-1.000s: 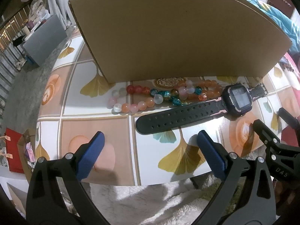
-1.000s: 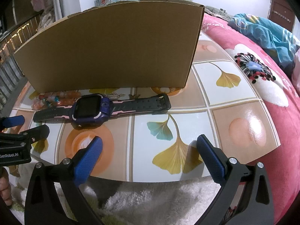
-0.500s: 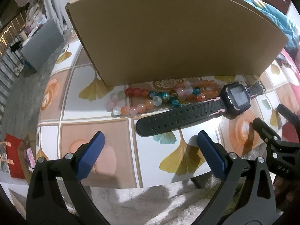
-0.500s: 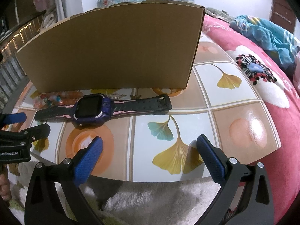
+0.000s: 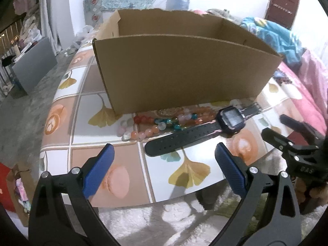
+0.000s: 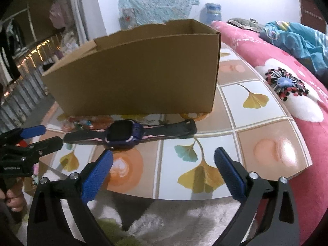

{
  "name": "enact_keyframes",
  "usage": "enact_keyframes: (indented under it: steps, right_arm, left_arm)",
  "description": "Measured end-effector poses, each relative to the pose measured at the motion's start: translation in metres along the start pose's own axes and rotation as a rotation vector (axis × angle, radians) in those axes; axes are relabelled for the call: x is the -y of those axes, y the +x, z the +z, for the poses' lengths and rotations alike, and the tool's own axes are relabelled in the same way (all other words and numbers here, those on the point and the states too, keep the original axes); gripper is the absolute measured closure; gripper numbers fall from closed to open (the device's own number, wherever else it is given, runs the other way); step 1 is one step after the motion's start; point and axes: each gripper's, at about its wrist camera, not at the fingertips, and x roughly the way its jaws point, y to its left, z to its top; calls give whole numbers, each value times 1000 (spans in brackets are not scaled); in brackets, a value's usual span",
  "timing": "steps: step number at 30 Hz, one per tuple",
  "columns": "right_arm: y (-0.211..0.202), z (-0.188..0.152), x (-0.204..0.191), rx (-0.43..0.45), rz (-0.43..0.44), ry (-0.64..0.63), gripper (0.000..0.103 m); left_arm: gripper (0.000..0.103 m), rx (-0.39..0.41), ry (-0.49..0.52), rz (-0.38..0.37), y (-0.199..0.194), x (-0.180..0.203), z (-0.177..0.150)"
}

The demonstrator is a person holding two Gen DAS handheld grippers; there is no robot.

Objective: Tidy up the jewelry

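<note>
Watch (image 5: 230,121) and beads (image 5: 164,123) lie mid-table (image 5: 61,121) against the box (image 5: 184,73) front, touching each other. Both tongs, left (image 5: 164,169) and right (image 6: 163,169), hover wide and empty at the near edge. Grabbing the strap might drag beads along, or they'd roll off.

Box (image 5: 184,75) floor is hidden by its front wall; beads (image 6: 86,122) are blurred, partly masked by watch (image 6: 123,134) strap.
</note>
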Motion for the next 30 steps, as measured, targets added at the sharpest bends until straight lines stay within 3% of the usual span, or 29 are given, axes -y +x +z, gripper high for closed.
enact_keyframes:
  steps: [2, 6, 11, 17, 23, 30]
  right_arm:
    - [-1, 2, 1, 10, 40, 7, 15]
    - [3, 11, -8, 15, 105, -28, 23]
    - [16, 21, -23, -13, 157, -53, 34]
    - [28, 26, -38, -22, 212, -98, 43]
    - [36, 25, -44, -30, 200, -131, 51]
    - [35, 22, -40, -22, 185, -141, 55]
  left_arm:
    - [10, 15, 4, -19, -4, 1, -3]
    - [28, -5, -16, -55, 2, -4, 0]
    - [41, -44, -73, -102, 14, -19, 3]
    - [41, -76, -124, -125, 25, -27, 6]
    - [38, -76, -106, -132, 32, -23, 10]
    - [37, -74, -144, -248, 33, -18, 9]
